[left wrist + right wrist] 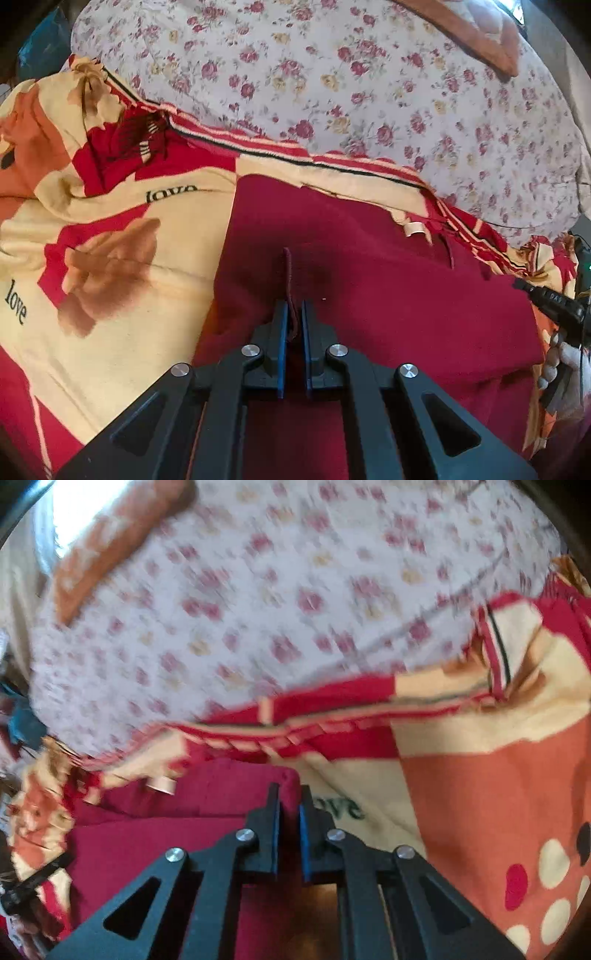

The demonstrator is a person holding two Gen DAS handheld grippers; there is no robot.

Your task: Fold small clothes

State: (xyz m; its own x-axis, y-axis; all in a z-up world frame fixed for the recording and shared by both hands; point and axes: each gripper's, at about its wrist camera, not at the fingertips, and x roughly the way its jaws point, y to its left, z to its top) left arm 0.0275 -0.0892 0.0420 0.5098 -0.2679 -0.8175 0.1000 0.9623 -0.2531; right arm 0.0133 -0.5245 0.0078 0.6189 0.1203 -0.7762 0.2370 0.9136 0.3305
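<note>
With both grippers' fingers clamped on edges of the maroon garment [369,277] spread on the patterned bedsheet [122,258], left gripper [294,314] and right gripper [290,805], we judge we are mid-fold and must next carry those edges across together.

I read the word "love" twice in black on the cream, red and orange printed blanket [122,229]: once near its upper fold, once at its left edge. The right wrist view shows only "ove", blurred.
</note>
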